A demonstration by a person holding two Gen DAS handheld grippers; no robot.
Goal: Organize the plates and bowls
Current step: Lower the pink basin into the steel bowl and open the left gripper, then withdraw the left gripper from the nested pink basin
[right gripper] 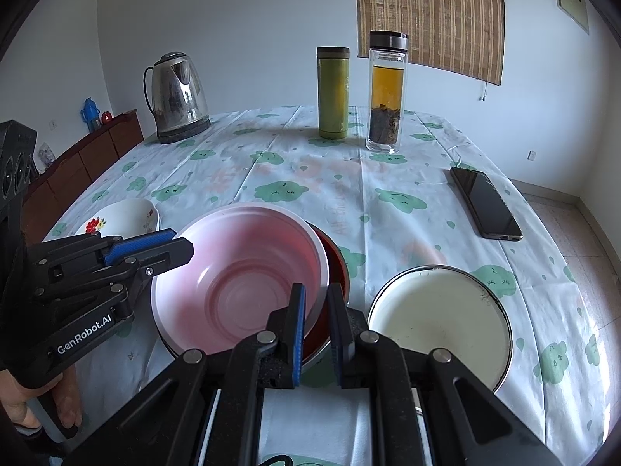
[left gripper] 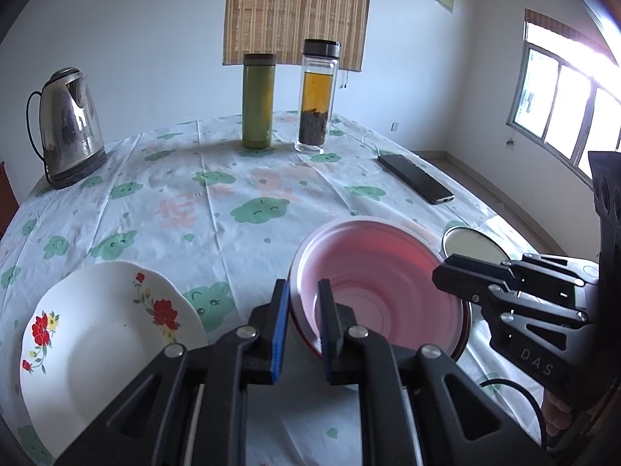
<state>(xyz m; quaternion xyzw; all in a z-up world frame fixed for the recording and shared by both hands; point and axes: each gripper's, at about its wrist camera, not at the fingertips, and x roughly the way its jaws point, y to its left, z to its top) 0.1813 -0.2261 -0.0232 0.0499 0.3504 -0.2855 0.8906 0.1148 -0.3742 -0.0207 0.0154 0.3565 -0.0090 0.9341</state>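
Observation:
A pink bowl [left gripper: 380, 272] [right gripper: 248, 264] sits slightly tilted inside a red bowl with a metal outside [right gripper: 335, 256] near the table's front. My left gripper [left gripper: 304, 291] [right gripper: 184, 244] is shut on the pink bowl's left rim. At the right rim, where the red bowl's edge also lies, my right gripper [right gripper: 316, 295] [left gripper: 438, 272] is shut; I cannot tell whether it pinches one rim or both. A white plate with red flowers [left gripper: 108, 330] [right gripper: 124, 215] lies to the left. To the right is a cream plate with a dark rim [right gripper: 438, 318] [left gripper: 471, 246].
On the cloud-print tablecloth [left gripper: 240, 202] stand a steel kettle [left gripper: 70, 124] at the back left, a green flask [left gripper: 258, 101] and a glass tea bottle [left gripper: 316, 97] at the back. A black phone [right gripper: 485, 202] lies at the right. A wooden sideboard [right gripper: 89, 163] stands beyond the left edge.

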